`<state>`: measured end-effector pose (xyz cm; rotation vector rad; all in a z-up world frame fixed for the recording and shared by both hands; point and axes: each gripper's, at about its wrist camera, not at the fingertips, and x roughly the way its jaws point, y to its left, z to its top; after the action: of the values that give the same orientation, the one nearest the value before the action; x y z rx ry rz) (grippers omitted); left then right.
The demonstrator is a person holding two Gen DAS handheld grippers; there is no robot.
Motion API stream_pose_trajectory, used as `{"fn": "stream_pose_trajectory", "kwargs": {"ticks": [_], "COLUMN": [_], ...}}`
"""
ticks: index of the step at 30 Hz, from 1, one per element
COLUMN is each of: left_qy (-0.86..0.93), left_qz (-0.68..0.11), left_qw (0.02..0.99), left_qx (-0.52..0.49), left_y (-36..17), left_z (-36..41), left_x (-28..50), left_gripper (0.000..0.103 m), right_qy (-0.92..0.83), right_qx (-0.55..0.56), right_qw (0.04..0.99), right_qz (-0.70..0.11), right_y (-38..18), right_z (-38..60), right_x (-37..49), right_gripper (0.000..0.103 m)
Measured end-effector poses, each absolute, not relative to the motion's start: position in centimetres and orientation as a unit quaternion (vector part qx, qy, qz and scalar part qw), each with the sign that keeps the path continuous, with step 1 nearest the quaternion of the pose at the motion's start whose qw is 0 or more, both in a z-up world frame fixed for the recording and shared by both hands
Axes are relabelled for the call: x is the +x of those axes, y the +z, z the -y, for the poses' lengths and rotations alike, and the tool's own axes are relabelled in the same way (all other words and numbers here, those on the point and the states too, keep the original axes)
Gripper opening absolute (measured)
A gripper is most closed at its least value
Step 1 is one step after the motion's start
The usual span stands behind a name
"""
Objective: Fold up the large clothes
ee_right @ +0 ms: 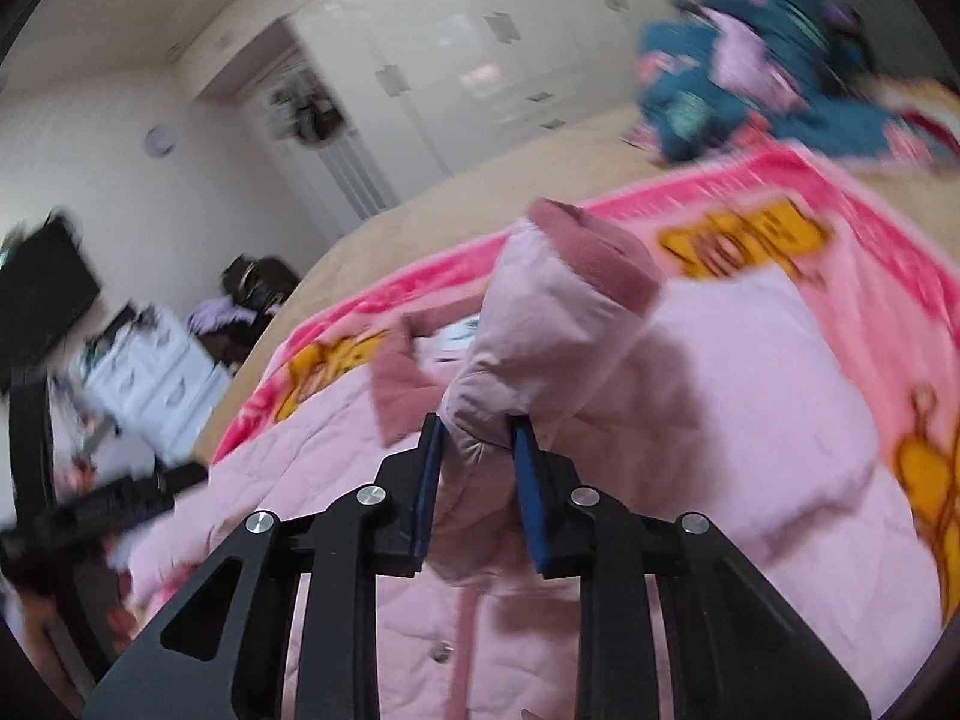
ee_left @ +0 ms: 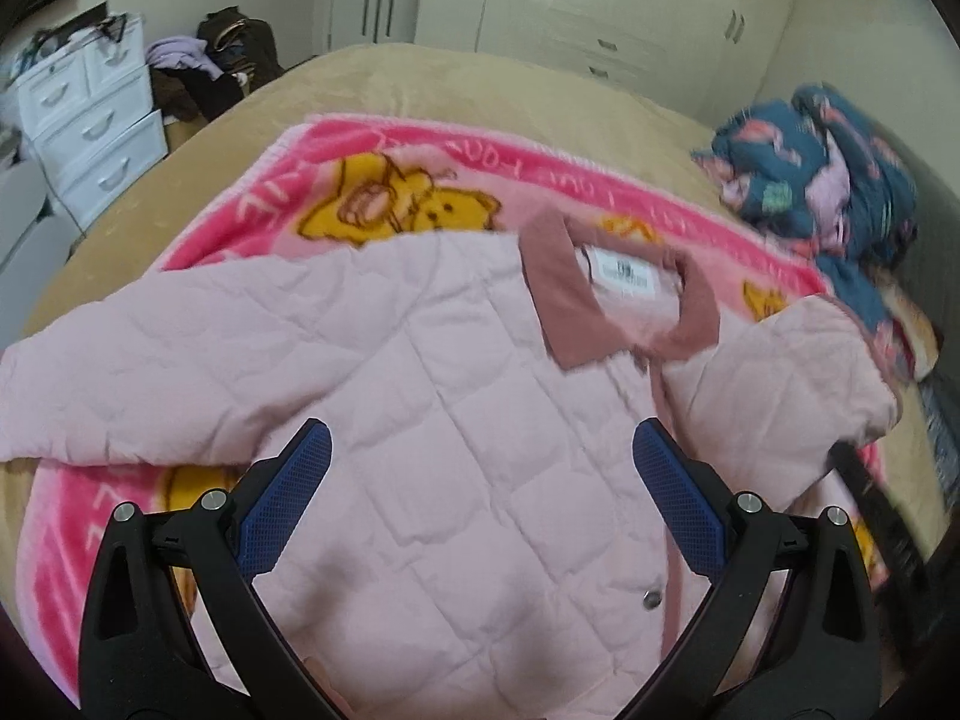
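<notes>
The right gripper (ee_right: 477,429) is clamping the jacket's (ee_left: 420,360) sleeve (ee_right: 558,324), apparently lifted above the body lying front-up on the blanket (ee_left: 336,144), while the left gripper (ee_left: 480,441) is hovering wide-open over the chest.

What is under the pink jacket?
A pink bear blanket lies under the pink jacket, on the tan bed. The part beneath the jacket is covered, so its pictures there are hidden.

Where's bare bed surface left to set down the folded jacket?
Free: tan bedspread beyond the pink blanket, toward the wardrobe; also the tan strip left of the blanket, by the white drawers. Crowded: jacket covers mid-blanket; blue patterned clothes fill the far-right corner.
</notes>
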<state>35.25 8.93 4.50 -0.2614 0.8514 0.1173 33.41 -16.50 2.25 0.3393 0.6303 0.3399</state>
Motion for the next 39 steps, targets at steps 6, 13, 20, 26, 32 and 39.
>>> {"fn": "stream_pose_trajectory", "kwargs": {"ticks": [6,13,20,26,32,39], "left_qy": [0.041,0.025,-0.002,-0.003,0.025,-0.020], "left_qz": [-0.387,-0.407,-0.470,-0.506,-0.500,-0.465], "left_qw": [0.901,0.887,0.849,0.820,0.836,0.876], "left_qx": [-0.192,-0.215,-0.241,-0.265,-0.225,-0.129], "left_y": [6.3,5.1,-0.3,-5.0,-6.4,-2.2], "left_z": [-11.6,-12.3,-11.6,-10.6,-8.6,-6.6], "left_x": [34.9,35.3,36.7,37.5,36.7,37.4], "left_gripper": [0.095,0.095,0.095,0.094,0.042,0.003], "right_qy": [0.228,0.257,0.226,0.150,0.091,0.048], "right_qx": [0.075,0.035,0.069,0.059,0.092,0.112], "right_qw": [0.919,0.893,0.887,0.907,0.912,0.910], "right_qz": [-0.312,-0.369,-0.397,-0.390,-0.388,-0.395], "right_y": [2.6,-0.8,-1.4,-0.9,-1.5,-2.3], "right_z": [10.4,6.1,10.4,17.1,22.8,26.5], "right_x": [33.3,32.9,31.4,29.9,28.0,26.3], "right_gripper": [0.011,0.011,0.025,0.043,0.046,0.046]}}
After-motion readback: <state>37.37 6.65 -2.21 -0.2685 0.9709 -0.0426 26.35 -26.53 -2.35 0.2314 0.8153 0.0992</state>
